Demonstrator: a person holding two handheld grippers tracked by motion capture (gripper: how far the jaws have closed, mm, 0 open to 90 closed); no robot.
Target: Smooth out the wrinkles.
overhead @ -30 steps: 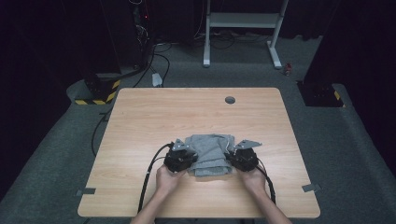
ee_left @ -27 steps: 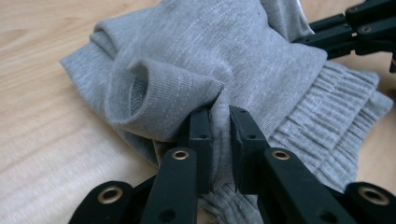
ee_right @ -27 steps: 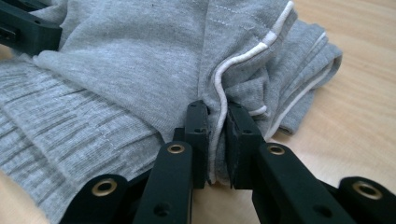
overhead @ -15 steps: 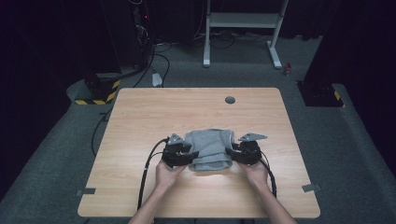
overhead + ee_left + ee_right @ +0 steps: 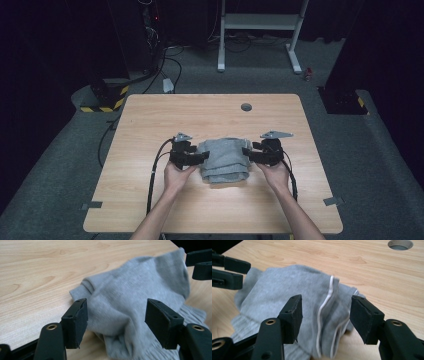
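Note:
A folded grey garment (image 5: 225, 160) with thin white piping (image 5: 325, 302) lies on the wooden table (image 5: 150, 125), near the person's side. My left gripper (image 5: 202, 157) is at its left edge and my right gripper (image 5: 247, 154) at its right edge, each pointing inward. In the left gripper view the grey cloth (image 5: 140, 290) bulges between the jaws of the left gripper (image 5: 116, 315), and the pads stand clear of it. In the right gripper view the right gripper (image 5: 325, 315) straddles the piped fold without pressing. The jaws of both have just been opening.
A round cable hole (image 5: 246, 107) sits in the table's far side. Black cables (image 5: 155, 170) trail from the grippers toward the near edge. Beyond the table are a white frame (image 5: 260, 30) and floor cables. Bare wood surrounds the garment.
Both grippers' jaws have spread open at the garment's side edges. Both hands have risen a little and moved toward the far side. The garment stays folded on the table.

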